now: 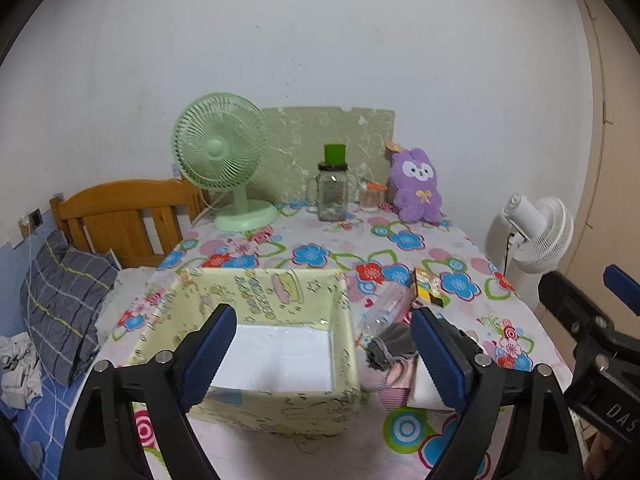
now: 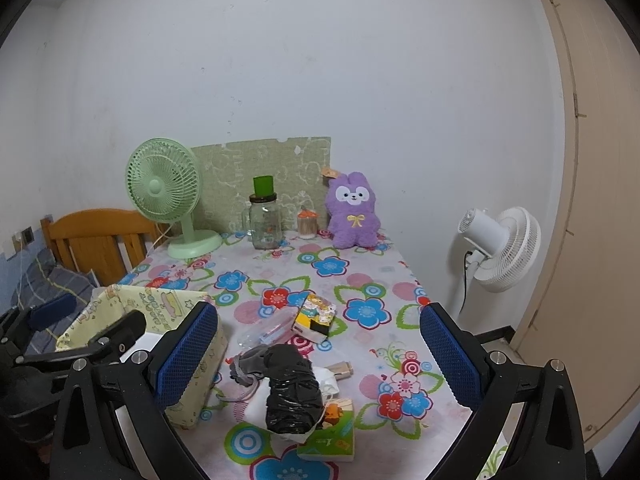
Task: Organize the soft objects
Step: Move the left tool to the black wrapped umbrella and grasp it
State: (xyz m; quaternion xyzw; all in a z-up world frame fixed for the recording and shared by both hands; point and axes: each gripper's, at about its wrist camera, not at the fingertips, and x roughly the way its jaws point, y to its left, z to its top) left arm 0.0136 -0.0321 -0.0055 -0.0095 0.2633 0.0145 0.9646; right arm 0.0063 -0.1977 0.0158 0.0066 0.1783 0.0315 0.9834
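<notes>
A pale yellow fabric storage box (image 1: 276, 292) with a white bottom stands on the flowered table; it also shows at left in the right wrist view (image 2: 160, 308). My left gripper (image 1: 324, 344) is open and empty above the box's near side. My right gripper (image 2: 320, 348) is open and empty above a pile right of the box: a grey sock (image 2: 250, 362), a black plastic roll (image 2: 292, 388), white cloth (image 2: 328, 380) and a green tissue pack (image 2: 332, 436). The sock also shows in the left wrist view (image 1: 390, 344). A purple plush rabbit (image 2: 352, 210) sits at the table's back.
A green desk fan (image 2: 168, 196), a glass jar with green lid (image 2: 264, 220) and a small toothpick jar (image 2: 307, 226) stand at the back. A clear bottle (image 2: 264, 330) and a cartoon-printed carton (image 2: 316, 316) lie mid-table. A white floor fan (image 2: 500, 248) stands right; a bed (image 1: 60, 300) lies left.
</notes>
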